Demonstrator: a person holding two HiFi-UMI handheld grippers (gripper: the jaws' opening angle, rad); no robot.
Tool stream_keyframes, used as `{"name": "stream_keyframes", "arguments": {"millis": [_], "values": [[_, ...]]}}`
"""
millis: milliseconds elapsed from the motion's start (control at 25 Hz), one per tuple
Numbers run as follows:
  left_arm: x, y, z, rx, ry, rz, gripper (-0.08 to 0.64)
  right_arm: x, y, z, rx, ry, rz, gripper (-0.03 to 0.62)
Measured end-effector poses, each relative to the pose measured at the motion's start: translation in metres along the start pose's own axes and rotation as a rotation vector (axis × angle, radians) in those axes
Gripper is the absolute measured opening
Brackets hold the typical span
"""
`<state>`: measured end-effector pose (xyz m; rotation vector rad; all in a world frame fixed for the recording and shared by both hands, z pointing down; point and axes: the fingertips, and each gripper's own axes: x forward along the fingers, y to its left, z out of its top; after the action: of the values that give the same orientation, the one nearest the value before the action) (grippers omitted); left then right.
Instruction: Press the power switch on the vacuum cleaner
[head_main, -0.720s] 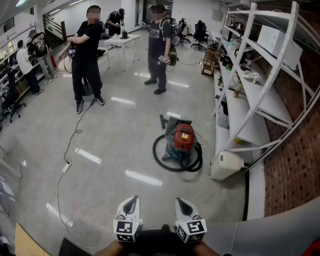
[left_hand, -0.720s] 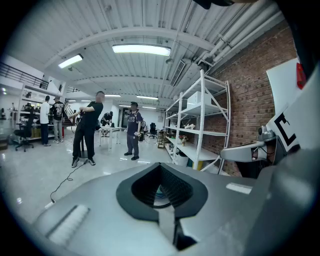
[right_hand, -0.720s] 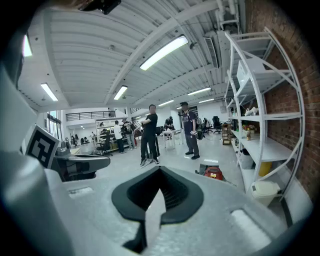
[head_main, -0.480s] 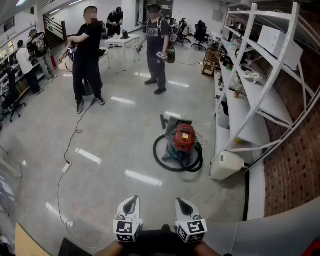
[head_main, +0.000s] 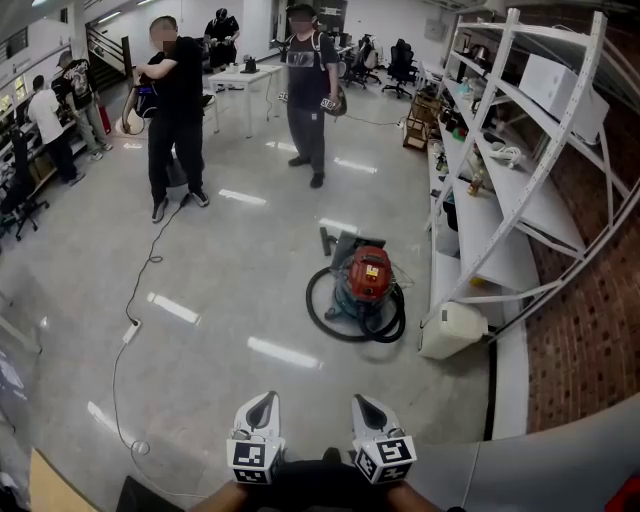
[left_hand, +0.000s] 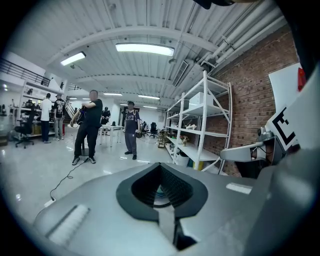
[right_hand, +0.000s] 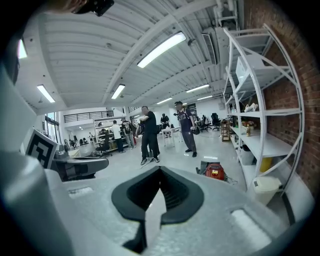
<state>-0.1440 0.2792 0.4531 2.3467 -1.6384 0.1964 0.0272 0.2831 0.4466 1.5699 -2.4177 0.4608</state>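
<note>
Two tools, left tool (head_main: 266, 401) and right tool (head_main: 359, 403), clenched empty; vacuum cleaner (head_main: 368, 279) well apart (switch indiscernible)

Your grey left gripper (left_hand: 160, 167), jaws together and empty, white metal shelving rack (left_hand: 203, 120) beyond along the red-brick wall (left_hand: 245, 95).

no text, brand or number is readable here. the vacuum cleaner (head_main: 368, 277) bears a yellow label (head_main: 370, 268), too small to read. the left hand-held gripper (head_main: 263, 402) and right hand-held gripper (head_main: 362, 404) show only black-and-white square markers.
</note>
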Motion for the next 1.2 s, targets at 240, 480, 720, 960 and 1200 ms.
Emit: {"name": "stream_keyframes", "arguments": {"millis": [240,480,720,960,1200], "values": [[-0.004,0.023,0.001,-0.015,-0.007,0.006,0.015,0.013,0.020,0.003,0.014,-0.006,0.008,-0.008],[-0.012,0.049,0.001,-0.033,-0.010,0.003,0.015,0.024,0.048,0.013,-0.007,-0.010,0.004,-0.008],[-0.013,0.067,-0.001,-0.056,-0.013,-0.001,0.015,0.033,0.067,0.011,-0.027,-0.004,0.001,-0.008],[-0.008,0.073,0.001,-0.063,-0.005,0.005,0.015,0.042,0.066,0.009,-0.015,0.004,-0.002,-0.008],[0.010,0.077,0.000,-0.046,0.008,0.041,0.015,0.067,0.051,0.012,0.003,0.011,0.033,-0.008]]}}
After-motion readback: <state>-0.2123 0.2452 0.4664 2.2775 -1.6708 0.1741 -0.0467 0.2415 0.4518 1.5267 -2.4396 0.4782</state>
